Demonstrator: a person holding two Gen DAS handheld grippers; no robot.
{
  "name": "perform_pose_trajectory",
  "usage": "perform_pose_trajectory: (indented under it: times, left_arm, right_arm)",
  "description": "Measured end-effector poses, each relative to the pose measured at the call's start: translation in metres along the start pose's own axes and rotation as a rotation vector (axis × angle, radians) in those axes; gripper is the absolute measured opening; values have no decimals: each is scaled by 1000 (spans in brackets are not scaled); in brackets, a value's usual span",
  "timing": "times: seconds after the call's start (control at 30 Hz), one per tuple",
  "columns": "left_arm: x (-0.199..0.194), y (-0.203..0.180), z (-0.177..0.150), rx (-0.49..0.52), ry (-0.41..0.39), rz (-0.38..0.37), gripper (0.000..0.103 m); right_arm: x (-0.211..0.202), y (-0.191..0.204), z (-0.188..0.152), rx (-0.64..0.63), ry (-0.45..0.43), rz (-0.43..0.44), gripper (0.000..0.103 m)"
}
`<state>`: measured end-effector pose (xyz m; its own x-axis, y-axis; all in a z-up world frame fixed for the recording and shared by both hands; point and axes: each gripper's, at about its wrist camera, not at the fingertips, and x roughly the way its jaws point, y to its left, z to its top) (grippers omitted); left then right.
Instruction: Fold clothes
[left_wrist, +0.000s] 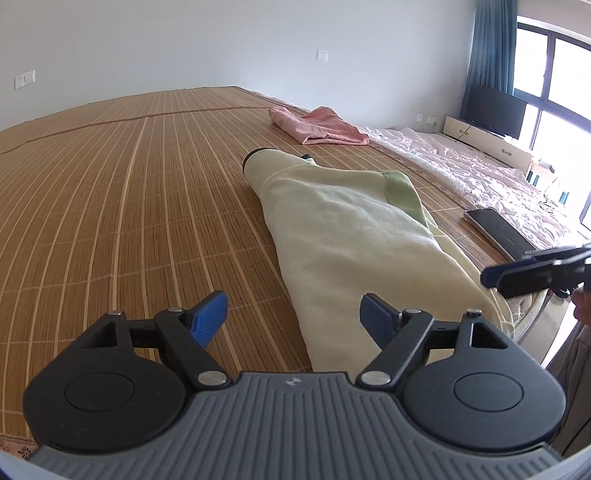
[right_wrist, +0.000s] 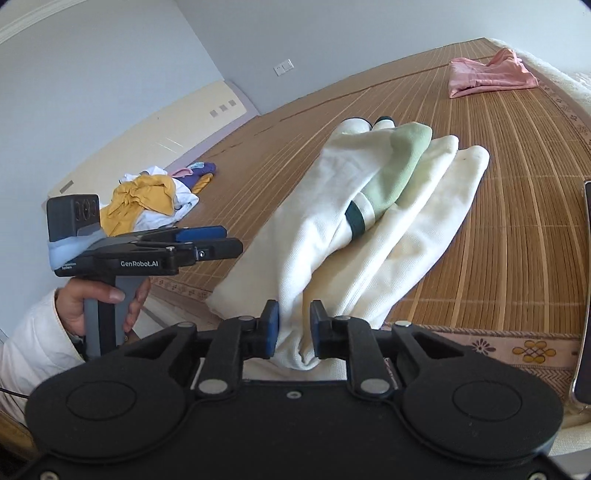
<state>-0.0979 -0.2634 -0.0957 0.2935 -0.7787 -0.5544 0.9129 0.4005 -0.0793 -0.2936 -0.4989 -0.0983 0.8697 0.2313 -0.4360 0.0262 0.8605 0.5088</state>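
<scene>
The right gripper (right_wrist: 293, 325) pinched the cream garment's (right_wrist: 369, 229) near hem while the left gripper (left_wrist: 293, 314) hung open above the bamboo mat (left_wrist: 129, 206).

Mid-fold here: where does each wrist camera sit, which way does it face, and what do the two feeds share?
Left wrist: on the left hand-held gripper, open over the mat, facing along the cream garment toward the window; no body part clearly shows.
Right wrist: on the right hand-held gripper, fabric between its fingers, facing the wall; a hand and white sleeve show.
Shared: cream garment, pink garment, bamboo mat.
</scene>
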Motion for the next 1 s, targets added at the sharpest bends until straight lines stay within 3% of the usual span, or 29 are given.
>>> perform_pose_trajectory:
  times: [0.1, 0.17, 0.3, 0.37, 0.47, 0.53, 0.63, 0.67, 0.73, 0.83, 0.9, 1.0]
  left_arm:
    - [1, -7, -1, 22, 6, -37, 83]
    - [3, -14, -1, 51, 12, -48, 83]
    - [7, -22, -6, 94, 27, -56, 84]
    - [9, -23, -8, 96, 35, -56, 84]
    - [11, -25, -10, 103, 42, -72, 84]
    - [12, -26, -10, 109, 46, -78, 84]
    - [13, -30, -10, 121, 46, -81, 84]
    - [13, -31, -10, 124, 45, -81, 84]
    - [13, -33, -10, 129, 44, -83, 84]
    - [6, -33, -10, 127, 9, -98, 84]
    - [-2, -35, -7, 141, -23, -135, 84]
    - [-7, -42, -9, 179, -41, -173, 84]
  right_arm:
    - [-16, -1, 22, 8, -82, -22, 45]
    - [-17, -4, 47, 27, -113, -132, 64]
    - [14, -27, 90, 59, -45, -244, 68]
    - [35, -38, 92, 68, -11, -310, 68]
    - [49, -43, 71, 113, -36, -268, 68]
    - [54, -41, 67, 94, -53, -290, 68]
    - [58, -36, 67, 69, -72, -292, 63]
    - [60, -35, 69, 62, -77, -286, 48]
    - [64, -32, 70, 31, -63, -304, 32]
    - [60, -27, 72, -1, -67, -286, 17]
    - [51, -25, 73, 6, -79, -236, 16]
    - [15, -22, 80, 26, -169, -134, 15]
